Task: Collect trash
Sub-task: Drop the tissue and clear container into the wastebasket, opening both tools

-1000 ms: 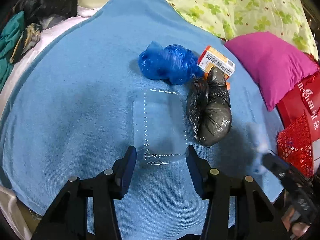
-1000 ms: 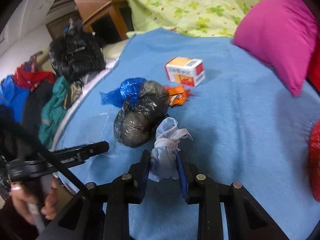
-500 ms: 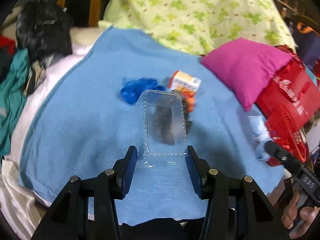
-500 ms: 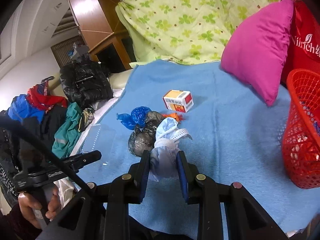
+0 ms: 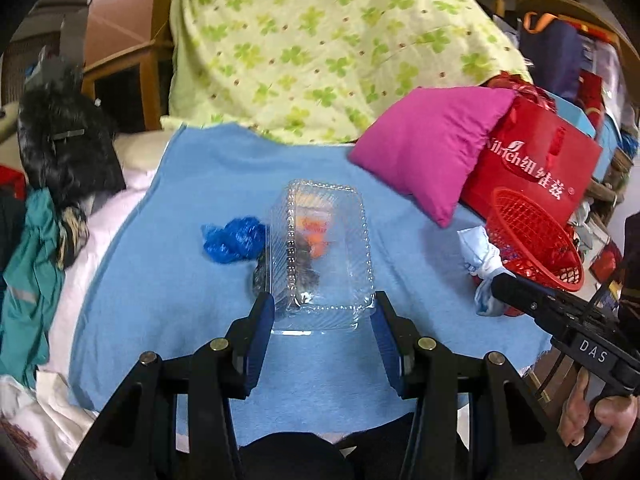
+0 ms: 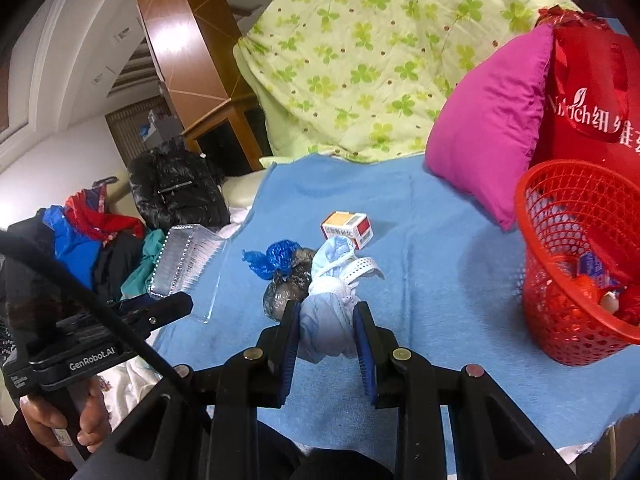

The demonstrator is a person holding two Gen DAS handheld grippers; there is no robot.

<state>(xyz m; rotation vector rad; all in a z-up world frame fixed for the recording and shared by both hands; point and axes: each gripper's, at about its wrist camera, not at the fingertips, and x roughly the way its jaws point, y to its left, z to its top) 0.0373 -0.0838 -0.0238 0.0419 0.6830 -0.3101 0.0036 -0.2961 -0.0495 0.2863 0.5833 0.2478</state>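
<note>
Two pieces of trash are already lifted: your left gripper [image 5: 323, 312] has its jaws pinching the near edge of the clear plastic container [image 5: 322, 248], and your right gripper [image 6: 326, 320] has its jaws pinching the crumpled face mask [image 6: 330, 300]. Both hang above the blue blanket [image 6: 432, 280] on the bed. Left lying on it, around 12 o'clock from the right gripper, are the blue plastic bag [image 6: 276, 258], the black plastic bag [image 6: 288, 284] and the small carton [image 6: 347, 228]. The red basket [image 6: 576, 264] sits at 3 o'clock from the mask, beside the pink pillow [image 6: 488, 128]. The container is thin and held by one rim only, so a quick swing toward the basket could flex it out of your grip; the mask's loose strap could snag the mesh rim. Only the right view shows trash inside the basket and the carton plainly; the left view shows the remaining litter only blurred through the container.
</note>
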